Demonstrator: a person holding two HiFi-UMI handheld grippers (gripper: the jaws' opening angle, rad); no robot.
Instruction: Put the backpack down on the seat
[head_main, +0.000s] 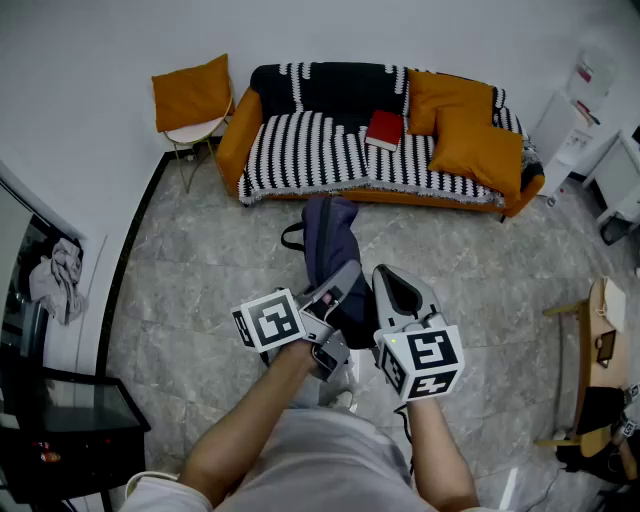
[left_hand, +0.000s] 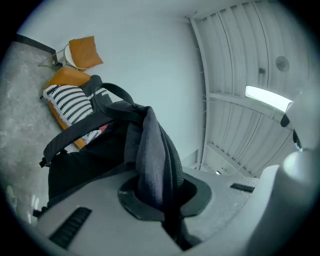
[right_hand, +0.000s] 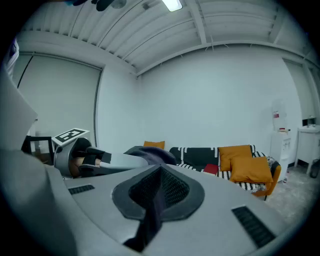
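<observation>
A dark navy backpack (head_main: 331, 250) hangs above the grey marble floor, between me and the sofa (head_main: 300, 150). My left gripper (head_main: 341, 291) is shut on a bunch of the bag's top fabric (left_hand: 150, 150), and the black straps droop to the left. Close beside it on the right, my right gripper (head_main: 389, 287) is shut on a dark strip of the backpack (right_hand: 152, 205). The sofa's seat has a black-and-white striped cover and shows beyond the bag in the left gripper view (left_hand: 70, 100) and the right gripper view (right_hand: 200, 157).
On the sofa lie a red book (head_main: 385, 129) and orange cushions (head_main: 472, 138). A small chair with an orange cushion (head_main: 191, 96) stands left of the sofa. A black table (head_main: 60, 420) is at lower left, a wooden chair (head_main: 598, 335) at right.
</observation>
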